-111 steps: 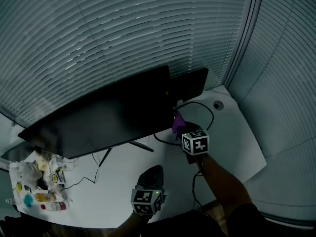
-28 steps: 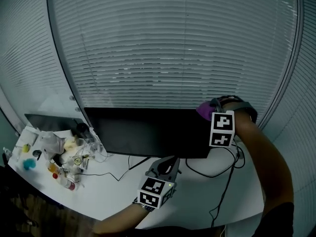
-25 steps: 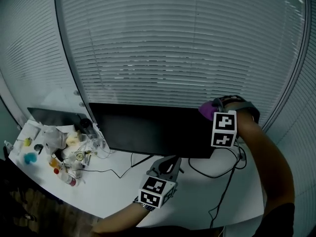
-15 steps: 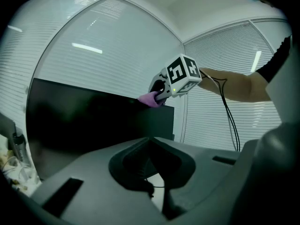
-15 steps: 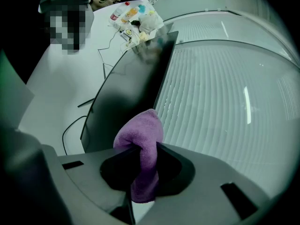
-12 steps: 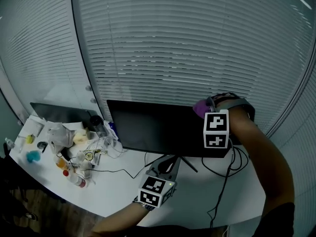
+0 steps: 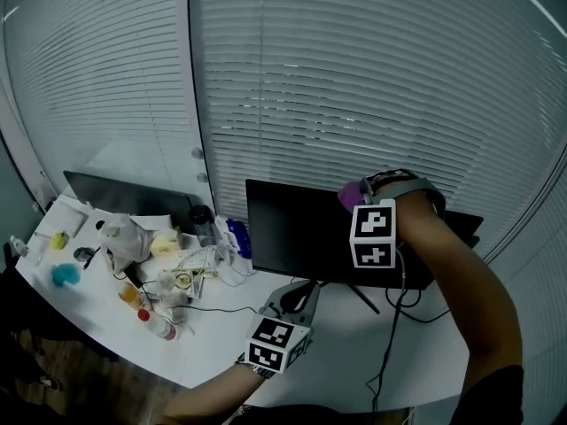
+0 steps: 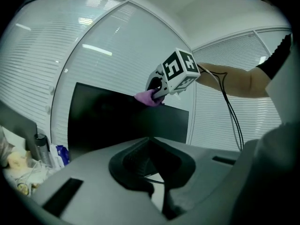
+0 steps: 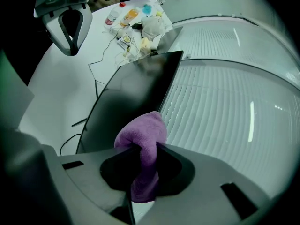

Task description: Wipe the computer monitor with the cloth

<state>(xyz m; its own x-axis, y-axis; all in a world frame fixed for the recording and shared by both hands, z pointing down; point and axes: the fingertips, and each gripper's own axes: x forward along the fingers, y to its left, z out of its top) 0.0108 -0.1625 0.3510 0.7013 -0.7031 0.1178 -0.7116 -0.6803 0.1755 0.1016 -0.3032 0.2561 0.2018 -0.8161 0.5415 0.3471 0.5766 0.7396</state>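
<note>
Sliding left along the monitor (image 7: 297, 237) top edge since half a second back, carrying the cloth (image 7: 351, 198) nearer the screen's left end. Panning left too, pulling more of the cluttered desk end into frame.

Working near to far through the hard-to-see bits. Hovering the left gripper (image 7: 299, 297) low over the white desk (image 7: 350, 366), jaws pressed together on nothing, and covering part of the stand leg (image 7: 361, 300) behind it. Blocking the monitor's right portion with the right forearm (image 7: 447, 277). Not managing to tell the dark panel (image 7: 456, 228) past the arm from the monitor itself: same screen or another. Hiding most of the cloth behind the marker cube (image 7: 374, 235) in the head view. Clamping the right gripper (image 9: 143, 154) tight on the cloth, with the lower end drooping into the dark hollow between the jaws.

Looking at the cloth itself: purple, fleecy, folded into one bunched lump. Bulging out past the jaw tips and resting against the monitor's top edge, well up off the desk.

Counting: two grippers, one cloth, one monitor under the cloth, one second dark screen (image 7: 124, 200) at the desk's far-left end. Also counting several black cables (image 7: 390, 348) trailing over the desk and one heap (image 7: 159, 268) of bottles and bags too small to count. Ending farthest out at closed blinds (image 7: 354, 87) filling the background.
</note>
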